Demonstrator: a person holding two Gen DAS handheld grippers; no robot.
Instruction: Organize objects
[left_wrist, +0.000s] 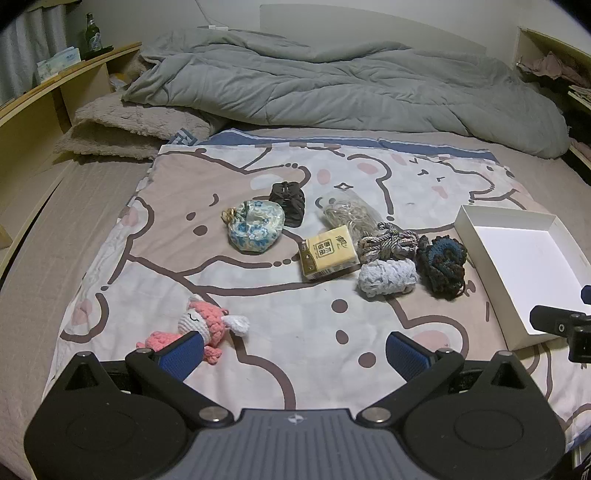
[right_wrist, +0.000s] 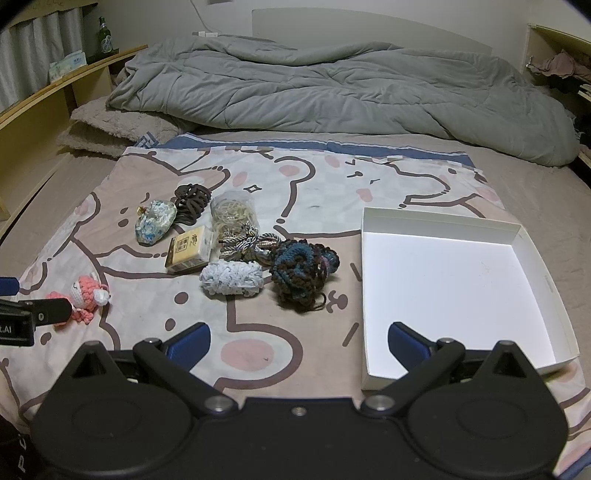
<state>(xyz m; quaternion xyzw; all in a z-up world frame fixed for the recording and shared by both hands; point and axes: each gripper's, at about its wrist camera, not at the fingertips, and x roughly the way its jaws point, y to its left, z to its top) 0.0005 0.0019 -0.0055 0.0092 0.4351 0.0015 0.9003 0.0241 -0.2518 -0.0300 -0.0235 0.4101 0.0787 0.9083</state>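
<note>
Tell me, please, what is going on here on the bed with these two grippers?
A person is about to tidy small items laid on a cartoon-print cloth. Both the left gripper and the right gripper hover open and hold nothing. The white box on the right is empty. A pink crochet doll lies apart, while the tissue pack, floral pouch and dark scrunchie sit clustered beside the box.

Rumpled grey duvet (left_wrist: 332, 85) on bed, wooden shelves (left_wrist: 44, 92) beside, seemingly curtained.
</note>
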